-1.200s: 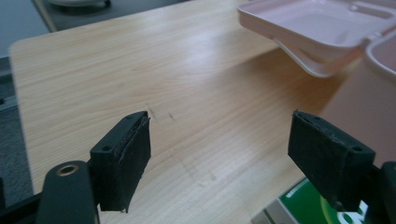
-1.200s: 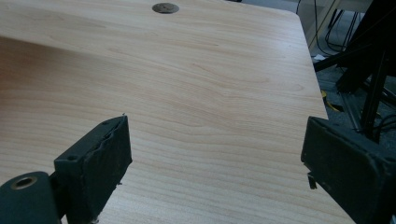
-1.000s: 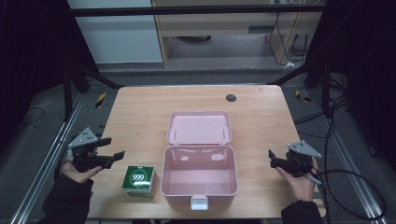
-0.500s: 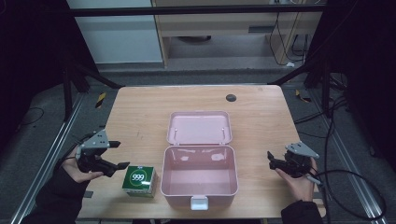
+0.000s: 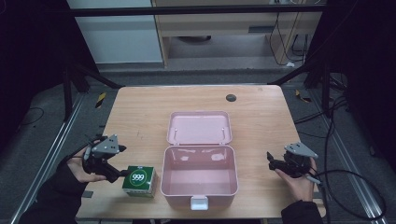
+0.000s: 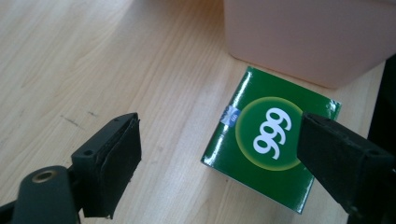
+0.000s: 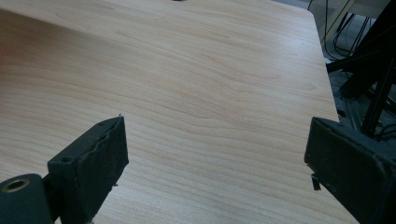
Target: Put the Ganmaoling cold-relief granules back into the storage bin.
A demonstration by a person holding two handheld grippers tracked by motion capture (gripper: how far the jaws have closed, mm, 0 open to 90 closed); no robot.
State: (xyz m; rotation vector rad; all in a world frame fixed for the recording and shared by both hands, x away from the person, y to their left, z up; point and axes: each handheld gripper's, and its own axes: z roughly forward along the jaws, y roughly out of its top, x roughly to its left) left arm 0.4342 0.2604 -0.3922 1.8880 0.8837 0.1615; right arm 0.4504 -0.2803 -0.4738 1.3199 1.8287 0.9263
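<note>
- Left claw (image 5: 122, 173) near the table's front-left corner, jaws spread wide and holding nothing; they stand over the green box (image 5: 139, 181), one to each side of it in the left gripper view, neither touching.
- Likely reason for that pose: wide spread gives clearance on both flanks of the box (image 6: 273, 158), so the jaws can drop and close across it. Judged an approach to a grasp, not yet a grip.
- Box lies flat on the table (image 5: 140, 116), close to the front edge, just beside the left wall of the pink case (image 5: 199, 189). A narrow strip of wood shows between the two in the left gripper view, so apart, though barely.
- Case stands open at the front middle of the table, lid (image 5: 200, 127) laid back flat behind it, inside bare. Open and next to the box: probably where the box is meant to go.
- Box looks: glossy dark green carton, squarish top, white "999" in a lighter green disc with a pale ring, a small bluish mark at one edge. Corners crisp, no dents seen. Rigid card, should take a side pinch well.
- Right claw (image 5: 272, 161) near the front-right edge, well apart from the case, jaws also wide and empty over bare wood (image 7: 196, 93). Seems parked, out of the way.
</note>
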